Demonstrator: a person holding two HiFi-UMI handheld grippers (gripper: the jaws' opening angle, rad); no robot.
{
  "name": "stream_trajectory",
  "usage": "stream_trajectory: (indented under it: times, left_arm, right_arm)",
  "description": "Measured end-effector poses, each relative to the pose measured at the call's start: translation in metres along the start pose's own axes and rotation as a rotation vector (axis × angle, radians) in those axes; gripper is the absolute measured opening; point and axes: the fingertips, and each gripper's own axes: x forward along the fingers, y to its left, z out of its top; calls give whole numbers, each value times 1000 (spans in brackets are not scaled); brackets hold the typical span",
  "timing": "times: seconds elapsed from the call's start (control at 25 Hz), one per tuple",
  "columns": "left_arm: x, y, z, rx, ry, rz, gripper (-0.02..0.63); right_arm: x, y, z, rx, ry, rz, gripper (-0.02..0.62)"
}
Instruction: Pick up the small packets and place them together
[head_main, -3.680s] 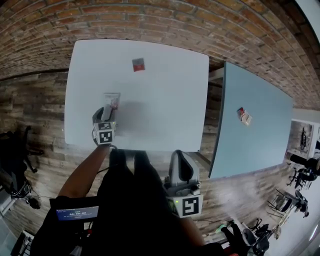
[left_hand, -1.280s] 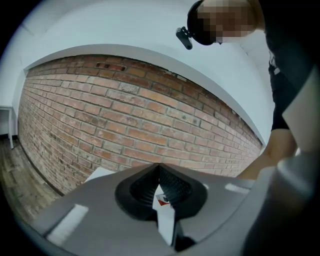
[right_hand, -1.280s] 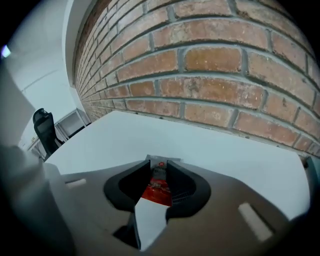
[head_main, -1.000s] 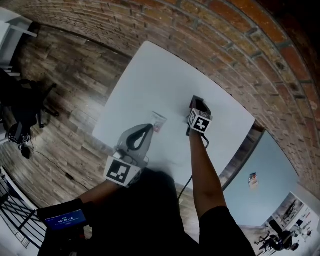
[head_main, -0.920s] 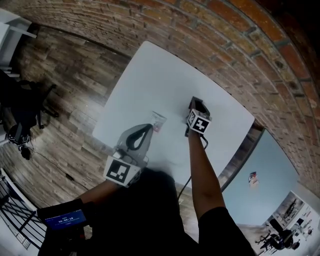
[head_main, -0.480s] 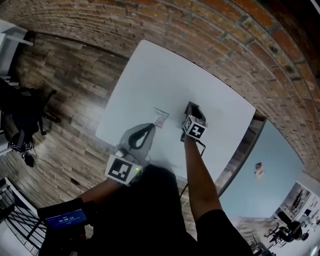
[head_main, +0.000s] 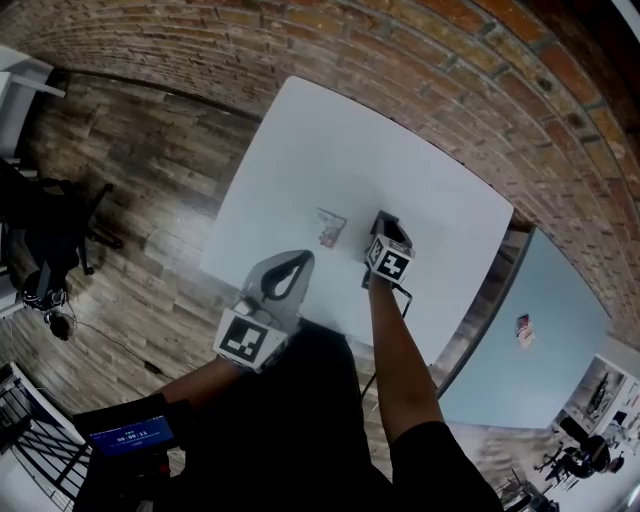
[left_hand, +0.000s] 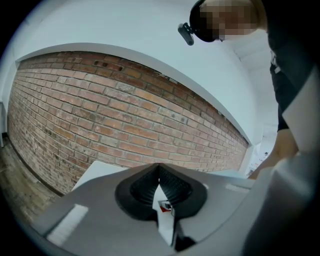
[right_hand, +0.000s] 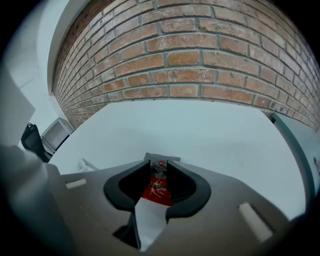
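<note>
A small clear-and-red packet (head_main: 331, 227) lies near the middle of the white table (head_main: 300, 150). My right gripper (head_main: 385, 222) reaches over the table just right of it. In the right gripper view a red packet (right_hand: 156, 187) lies between the jaws, its grey end (right_hand: 162, 159) poking past the tips. The jaws are opening and stand a little apart beside it. The head view hides this red packet under the gripper. My left gripper (head_main: 290, 268) hovers at the table's near edge, shut on nothing. Through its jaws the table packet (left_hand: 165, 205) shows.
A brick wall (head_main: 430, 60) runs behind the table, with wood floor (head_main: 120, 180) to the left. A blue-grey second table (head_main: 540, 320) at the right carries another small packet (head_main: 524, 330). Chairs and stands sit at the left edge (head_main: 40, 250).
My right gripper has drawn closer to the packet lying on the table. The left gripper has barely moved at the near edge.
</note>
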Motion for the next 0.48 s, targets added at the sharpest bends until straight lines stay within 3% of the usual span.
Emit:
stream_trajectory:
  times: [0.48]
  left_arm:
    - [-17,3,-16,5,7,-13,0]
  right_arm:
    - [-13,12,-15,21,0,-23,106]
